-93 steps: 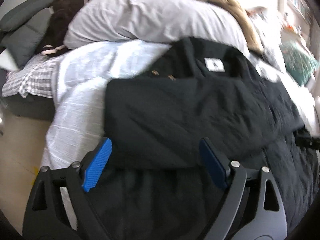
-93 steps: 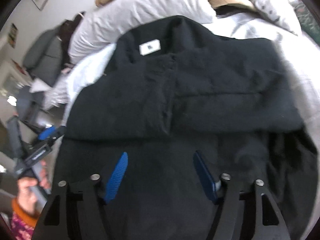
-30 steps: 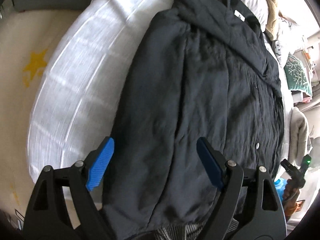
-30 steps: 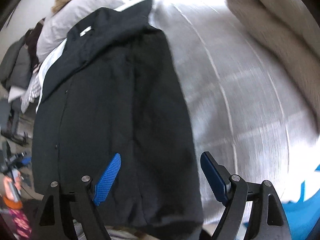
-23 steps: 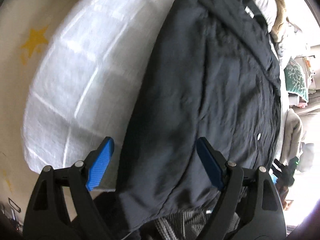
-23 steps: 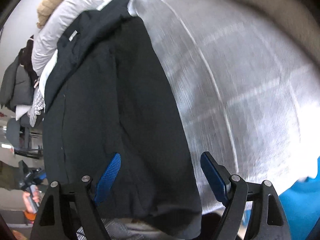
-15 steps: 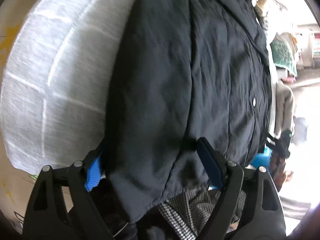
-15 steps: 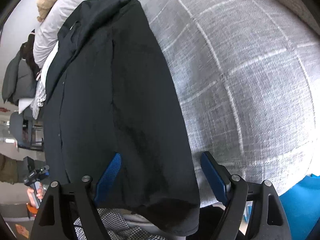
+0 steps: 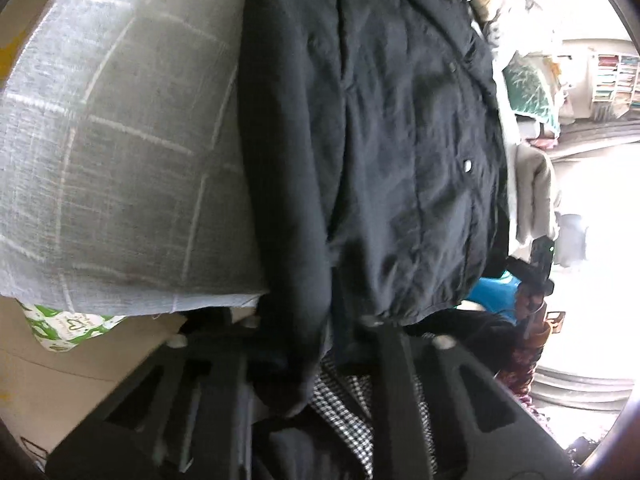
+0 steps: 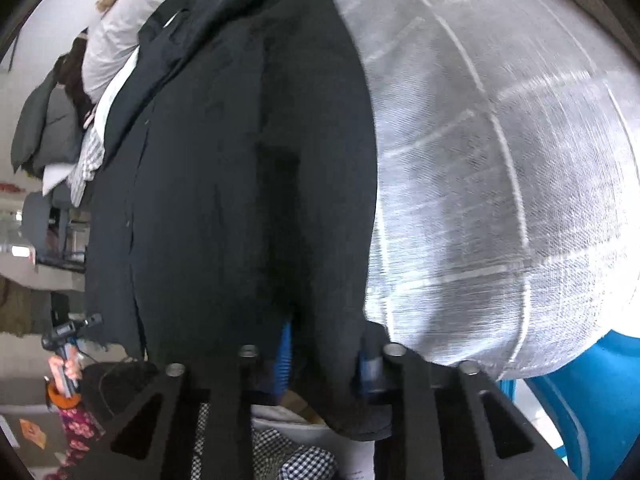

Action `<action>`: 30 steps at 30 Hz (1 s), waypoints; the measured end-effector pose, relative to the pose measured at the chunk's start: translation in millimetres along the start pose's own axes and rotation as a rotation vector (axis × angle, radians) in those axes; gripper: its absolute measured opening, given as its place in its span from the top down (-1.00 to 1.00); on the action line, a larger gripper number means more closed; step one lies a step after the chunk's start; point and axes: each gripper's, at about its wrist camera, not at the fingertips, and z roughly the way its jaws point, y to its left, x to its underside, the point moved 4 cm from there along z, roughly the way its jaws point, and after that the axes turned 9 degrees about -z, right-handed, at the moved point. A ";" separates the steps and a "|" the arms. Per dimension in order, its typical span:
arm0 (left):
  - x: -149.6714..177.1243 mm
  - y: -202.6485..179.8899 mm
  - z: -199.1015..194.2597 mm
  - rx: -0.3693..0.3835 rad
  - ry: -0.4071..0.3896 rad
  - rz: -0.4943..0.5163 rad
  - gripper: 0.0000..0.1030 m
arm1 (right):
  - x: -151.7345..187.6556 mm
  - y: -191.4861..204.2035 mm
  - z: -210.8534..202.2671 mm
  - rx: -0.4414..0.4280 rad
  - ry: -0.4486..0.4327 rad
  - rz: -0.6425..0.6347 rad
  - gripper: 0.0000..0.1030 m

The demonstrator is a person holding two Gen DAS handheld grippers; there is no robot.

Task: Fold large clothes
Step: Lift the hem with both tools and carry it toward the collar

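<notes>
Black button-front jacket (image 9: 384, 152) hem is pinched at both lower corners: left gripper (image 9: 312, 344) and right gripper (image 10: 324, 364) each have fingers closed onto the cloth; beyond them the garment lies flat along a grey checked woven bedspread (image 10: 500, 168)

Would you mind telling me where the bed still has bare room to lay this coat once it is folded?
Bare checked bedcover lies on the left claw's side of the black coat, and a wider stretch on the right claw's side. The head end is crowded: pillow and piled clothes.
</notes>
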 end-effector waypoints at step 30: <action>-144.7 -146.1 -129.6 0.105 -0.651 0.088 0.86 | -182.0 91.9 -153.3 0.001 -0.623 -0.051 0.87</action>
